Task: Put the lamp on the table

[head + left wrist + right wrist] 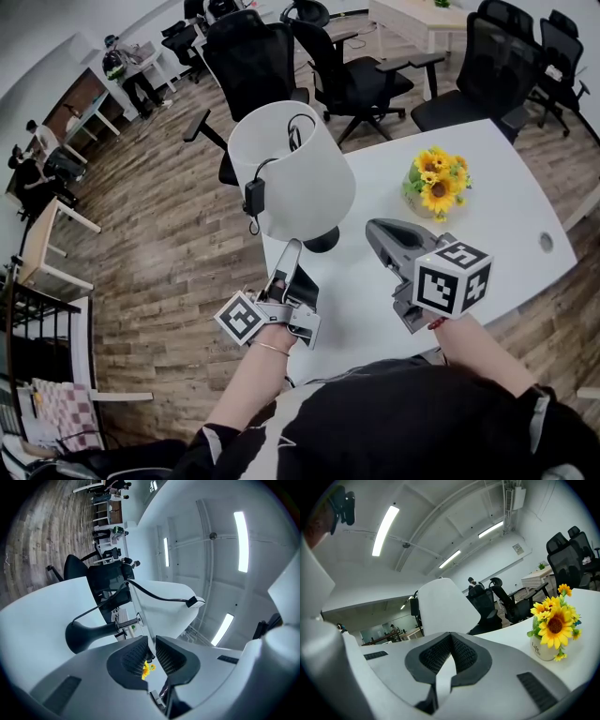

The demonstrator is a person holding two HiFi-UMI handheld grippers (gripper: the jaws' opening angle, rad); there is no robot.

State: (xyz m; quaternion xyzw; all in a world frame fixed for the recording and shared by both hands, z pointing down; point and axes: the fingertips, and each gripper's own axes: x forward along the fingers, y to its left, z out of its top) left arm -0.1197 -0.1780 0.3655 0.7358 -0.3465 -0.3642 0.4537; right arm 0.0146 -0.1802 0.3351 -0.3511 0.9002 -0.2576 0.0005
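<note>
Plainly, the left tool [151,641] grips the lamp shade [291,178], right tool [450,637] clenched empty near a pot [540,649] marked "Life".

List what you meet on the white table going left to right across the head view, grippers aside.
lamp → pot of sunflowers → round hole in the tabletop

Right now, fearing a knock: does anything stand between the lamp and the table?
Nothing visible does: the lamp, shade gripped by the left tool, already rests on the table corner; the sunflower pot stands clear.
</note>
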